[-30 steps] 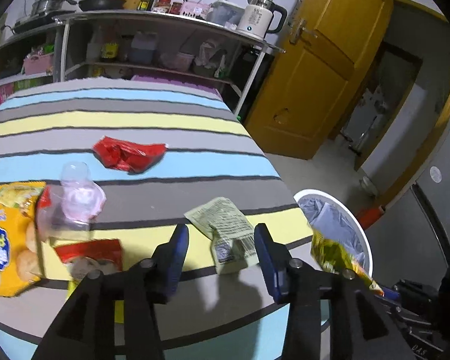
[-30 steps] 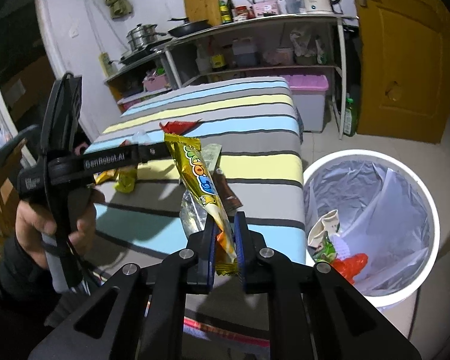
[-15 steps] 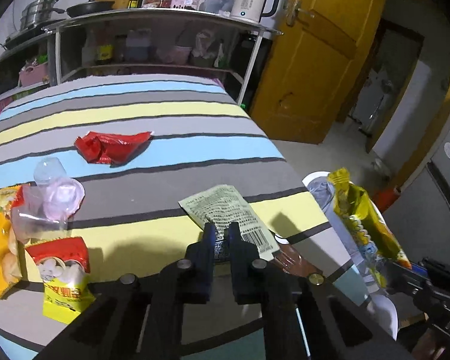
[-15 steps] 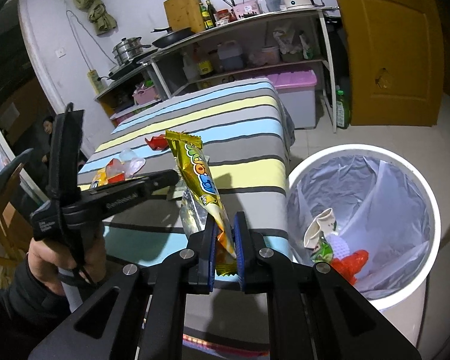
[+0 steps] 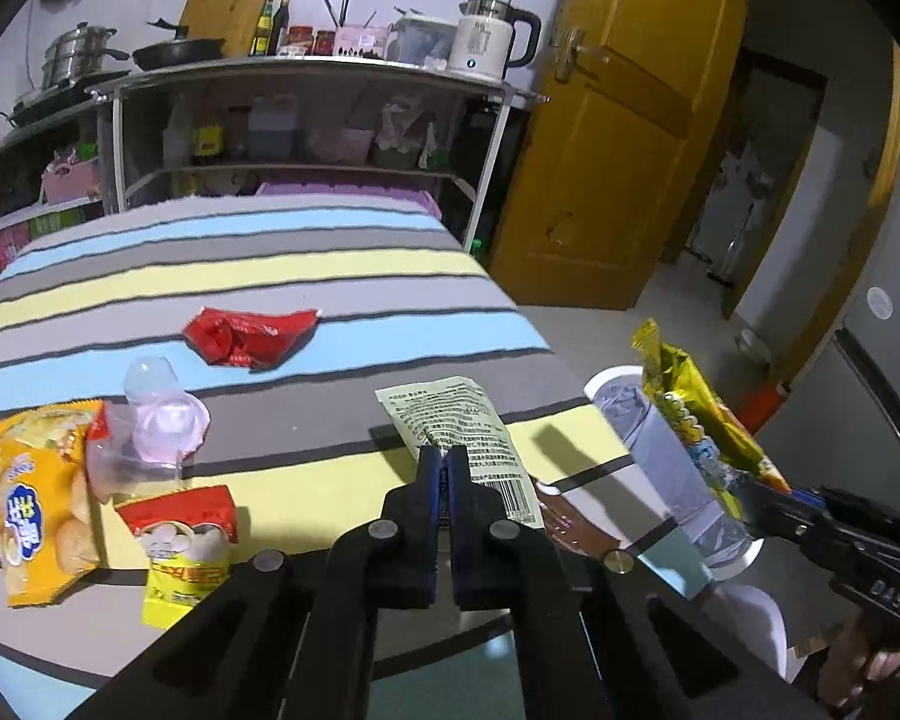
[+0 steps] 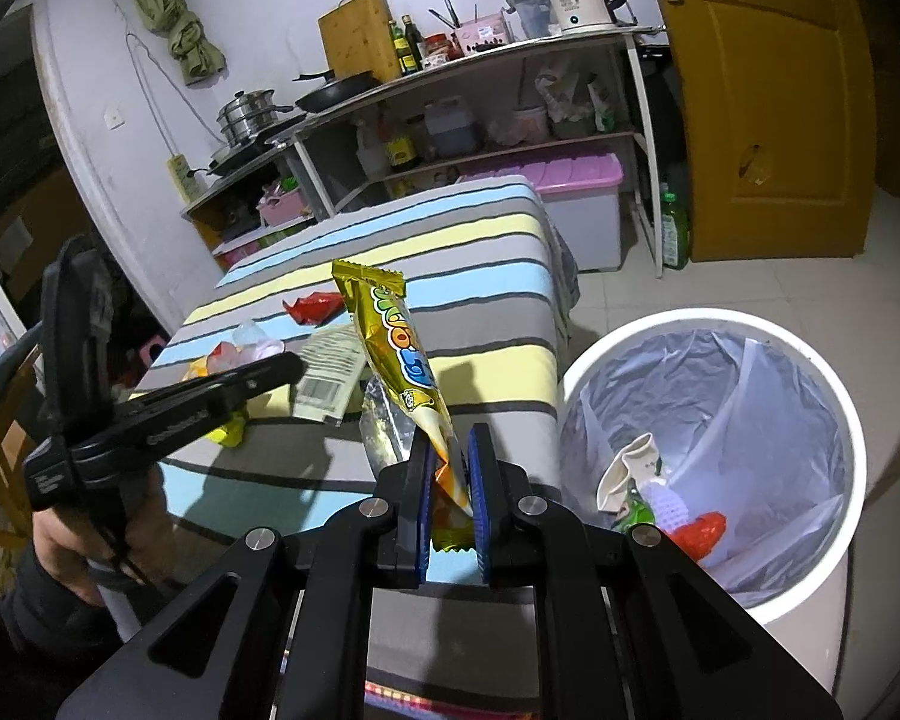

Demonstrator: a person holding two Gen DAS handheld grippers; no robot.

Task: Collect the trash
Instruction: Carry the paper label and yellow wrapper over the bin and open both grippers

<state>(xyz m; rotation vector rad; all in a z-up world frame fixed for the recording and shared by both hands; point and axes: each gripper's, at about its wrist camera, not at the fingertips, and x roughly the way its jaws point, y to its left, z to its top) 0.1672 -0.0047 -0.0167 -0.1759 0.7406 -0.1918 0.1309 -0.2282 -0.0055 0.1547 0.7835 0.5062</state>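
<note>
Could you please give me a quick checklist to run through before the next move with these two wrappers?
1. Right gripper shut on the yellow wrapper: ok.
2. Left gripper, jaws just closed, gripping the pale green packet: ok, pinched at its near end.
3. Packet lifted off the striped tablecloth: cannot tell.
4. Trash bin open, with room in its liner: ok.
5. Yellow wrapper above the bin opening: not ok, it hangs beside the bin, over the table edge.
6. Table cleared: not ok; the red wrapper and other litter remain.
</note>
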